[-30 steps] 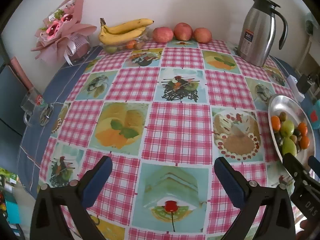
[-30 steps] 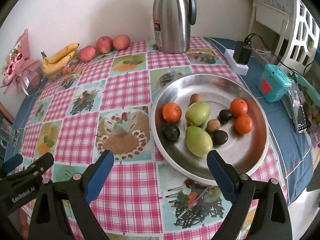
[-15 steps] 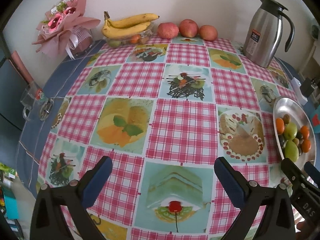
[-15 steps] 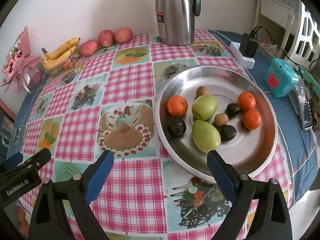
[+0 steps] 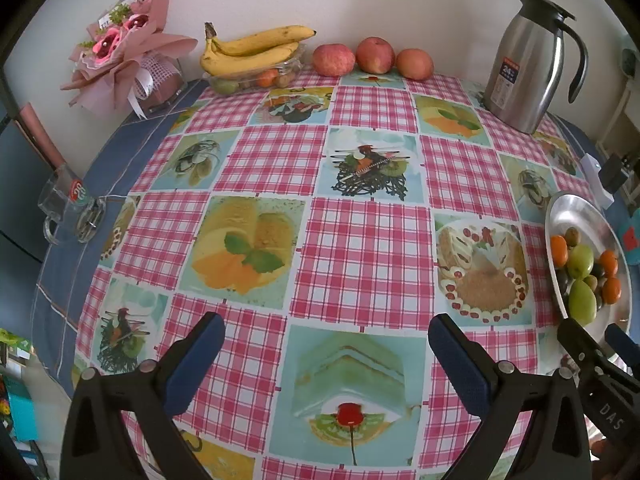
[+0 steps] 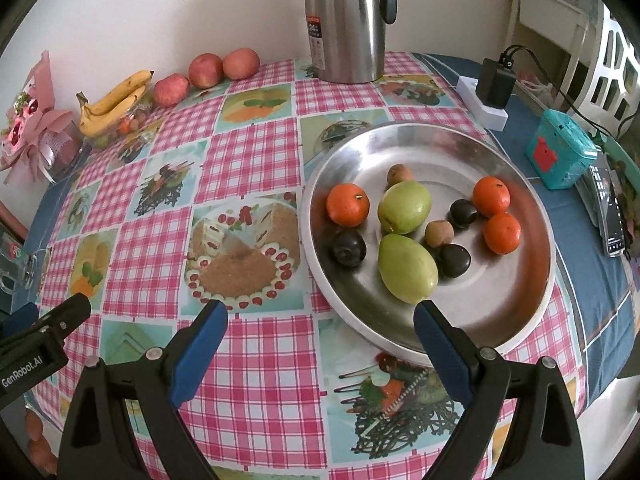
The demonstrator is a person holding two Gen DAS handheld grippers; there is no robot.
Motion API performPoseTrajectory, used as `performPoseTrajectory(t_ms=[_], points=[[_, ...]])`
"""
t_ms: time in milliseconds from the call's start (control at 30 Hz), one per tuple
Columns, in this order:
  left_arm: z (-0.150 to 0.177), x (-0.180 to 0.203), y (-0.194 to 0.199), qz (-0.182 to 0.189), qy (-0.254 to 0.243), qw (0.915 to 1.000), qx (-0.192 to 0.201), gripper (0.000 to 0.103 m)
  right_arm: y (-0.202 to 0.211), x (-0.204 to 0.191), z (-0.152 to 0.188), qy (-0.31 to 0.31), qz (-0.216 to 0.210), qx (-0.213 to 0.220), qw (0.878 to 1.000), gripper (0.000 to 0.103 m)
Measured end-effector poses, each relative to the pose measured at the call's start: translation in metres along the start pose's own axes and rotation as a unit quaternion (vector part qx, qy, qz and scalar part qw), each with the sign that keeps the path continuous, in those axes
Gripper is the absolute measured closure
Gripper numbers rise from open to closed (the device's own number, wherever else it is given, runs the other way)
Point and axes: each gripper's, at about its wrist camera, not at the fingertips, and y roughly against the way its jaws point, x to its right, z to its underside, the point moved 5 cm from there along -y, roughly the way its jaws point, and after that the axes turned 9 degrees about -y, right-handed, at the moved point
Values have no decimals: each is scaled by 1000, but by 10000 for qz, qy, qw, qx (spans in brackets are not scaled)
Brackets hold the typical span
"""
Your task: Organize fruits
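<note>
- The counter (image 5: 360,248), under a pink checked cloth with food prints, carries everything.
- A round steel tray (image 6: 500,320) lies at the right side of the counter and holds the loose fruit.
- A steel thermos jug (image 6: 344,20) stands upright beyond the tray, near the wall.
- A pink wrapped bouquet (image 5: 124,56) lies at the far left corner.
- A bunch of bananas (image 5: 252,50) rests on a clear box of small fruit by the wall; three apples (image 5: 372,56) sit in a row just beside it.
- The left hand-held gripper (image 5: 326,354) hovers above the cloth with its jaws spread wide and nothing between them.
- The right hand-held gripper (image 6: 320,330) is likewise released and empty, its right finger over the tray's near rim.
- On the tray, two green mangoes (image 6: 406,268) lie side by side in the middle.
- Three oranges (image 6: 347,205): one at the left, two touching at the right.
- Three dark plums (image 6: 347,249) and two small brown fruits (image 6: 439,233) lie scattered among them.
</note>
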Motion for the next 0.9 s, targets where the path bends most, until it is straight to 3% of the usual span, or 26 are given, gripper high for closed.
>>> performPoseTrajectory(t_ms=[900], points=[[-1, 0, -1, 57, 12, 10000, -19, 0, -5, -2, 2, 46, 5, -61, 10000, 9]])
